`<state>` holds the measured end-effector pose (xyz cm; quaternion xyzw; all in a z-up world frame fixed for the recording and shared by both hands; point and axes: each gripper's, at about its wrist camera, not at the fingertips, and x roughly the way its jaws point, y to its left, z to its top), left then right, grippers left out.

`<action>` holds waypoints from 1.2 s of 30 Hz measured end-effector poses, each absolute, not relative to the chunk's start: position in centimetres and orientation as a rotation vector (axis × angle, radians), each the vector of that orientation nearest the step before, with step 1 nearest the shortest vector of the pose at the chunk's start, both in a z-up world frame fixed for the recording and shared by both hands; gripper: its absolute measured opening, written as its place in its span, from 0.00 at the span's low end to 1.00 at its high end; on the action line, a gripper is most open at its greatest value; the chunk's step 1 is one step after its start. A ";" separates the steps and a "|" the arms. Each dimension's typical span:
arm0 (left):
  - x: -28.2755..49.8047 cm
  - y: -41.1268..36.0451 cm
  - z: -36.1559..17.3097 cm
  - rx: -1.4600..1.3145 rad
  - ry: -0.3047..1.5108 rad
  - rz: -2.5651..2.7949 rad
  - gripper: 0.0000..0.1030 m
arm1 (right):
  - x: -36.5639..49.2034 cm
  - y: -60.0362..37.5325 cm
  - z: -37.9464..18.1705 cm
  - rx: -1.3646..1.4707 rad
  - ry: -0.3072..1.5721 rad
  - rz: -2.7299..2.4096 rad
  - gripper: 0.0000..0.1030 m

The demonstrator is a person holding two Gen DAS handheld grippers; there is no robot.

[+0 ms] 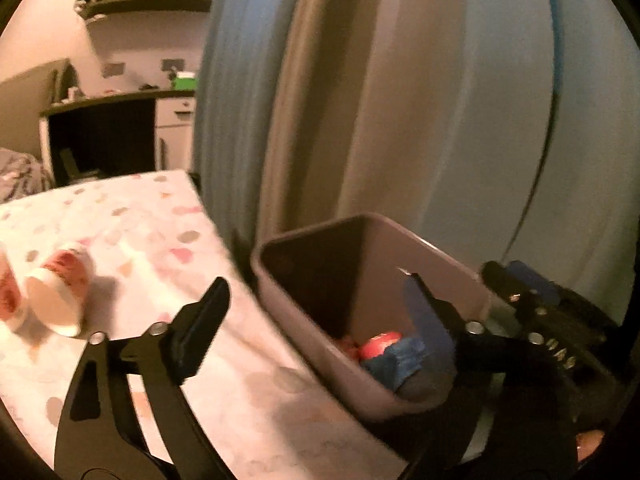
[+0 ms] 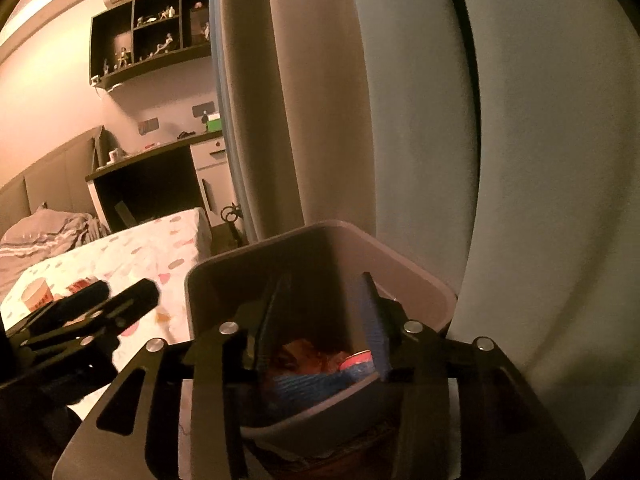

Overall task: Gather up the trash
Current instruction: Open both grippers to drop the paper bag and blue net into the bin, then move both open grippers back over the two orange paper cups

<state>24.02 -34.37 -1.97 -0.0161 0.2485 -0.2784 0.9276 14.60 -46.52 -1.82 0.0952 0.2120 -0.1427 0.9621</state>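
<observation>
A grey rectangular bin [image 1: 436,256] stands at the table's right edge; it also shows in the right wrist view [image 2: 384,252]. Inside lie a red-and-white cup [image 1: 380,344] and something blue [image 1: 396,360], also seen in the right wrist view: the cup [image 2: 358,358], the blue item [image 2: 304,386]. My left gripper [image 1: 316,292] is open and empty, one finger over the table, the other over the bin. My right gripper [image 2: 320,300] is open and empty, fingers over the bin's mouth. Two red-and-white paper cups [image 1: 60,296] lie on the table at left.
The table [image 1: 160,240] has a white cloth with pastel spots. Blue and beige curtains [image 1: 360,100] hang just behind the bin. A bed [image 2: 44,236], a dark desk [image 2: 152,184] and wall shelves [image 2: 152,28] stand further back.
</observation>
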 end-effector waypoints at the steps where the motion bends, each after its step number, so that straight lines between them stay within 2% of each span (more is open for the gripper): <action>1: 23.8 -33.8 -1.8 -0.028 0.498 -0.550 0.92 | 14.3 -46.4 -1.7 0.195 0.422 -0.290 0.50; 3: 23.3 -32.5 -1.6 -0.029 0.486 -0.510 0.94 | 13.6 -45.9 -1.2 0.195 0.400 -0.292 0.59; 5: 22.8 -30.9 -1.3 -0.025 0.477 -0.466 0.94 | 12.8 -45.2 -0.7 0.198 0.370 -0.296 0.76; 8: 22.3 -28.2 -1.1 -0.028 0.478 -0.394 0.94 | 12.1 -43.9 -0.2 0.201 0.350 -0.269 0.81; 23: 19.4 -10.3 -0.8 -0.103 0.448 0.000 0.94 | 13.4 -32.2 -0.2 0.110 0.377 -0.033 0.83; 36: 18.9 -3.8 -1.4 -0.146 0.448 0.091 0.94 | 17.0 -24.2 -1.5 -0.001 0.433 0.045 0.83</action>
